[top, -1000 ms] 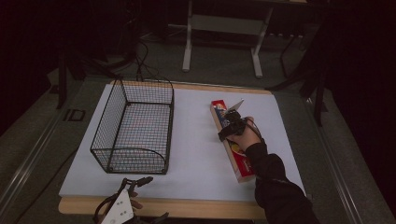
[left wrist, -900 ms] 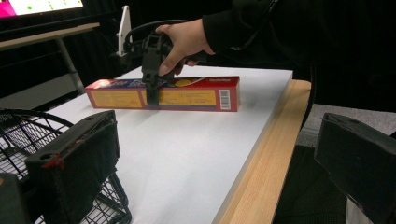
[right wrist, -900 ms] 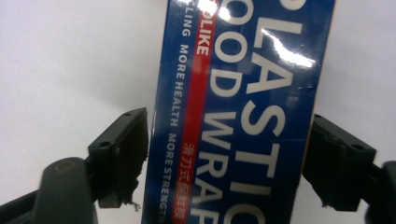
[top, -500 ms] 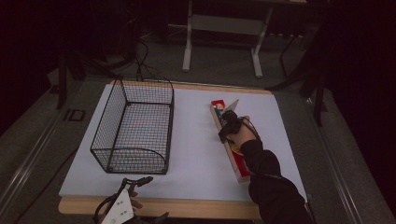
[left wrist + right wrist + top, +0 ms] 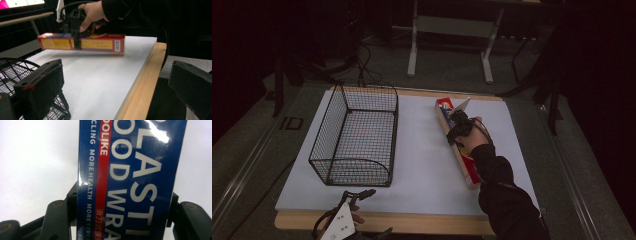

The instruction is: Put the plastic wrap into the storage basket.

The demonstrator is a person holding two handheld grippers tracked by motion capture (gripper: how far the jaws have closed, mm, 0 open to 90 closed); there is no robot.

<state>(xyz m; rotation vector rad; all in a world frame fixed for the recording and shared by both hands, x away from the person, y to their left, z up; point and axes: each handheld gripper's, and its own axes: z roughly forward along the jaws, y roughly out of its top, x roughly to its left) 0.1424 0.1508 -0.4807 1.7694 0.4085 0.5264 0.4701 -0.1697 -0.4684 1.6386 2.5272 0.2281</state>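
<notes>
Right gripper jaws have just closed, clamped on plastic wrap box, right of wire basket. Left gripper jaws apart, at near table edge.

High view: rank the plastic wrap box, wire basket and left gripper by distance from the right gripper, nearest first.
1. plastic wrap box: clamped in the right gripper, on the right side of the table.
2. wire basket: across the white board, on the left side.
3. left gripper: at the near edge, lower left, just in front of the basket.
</notes>
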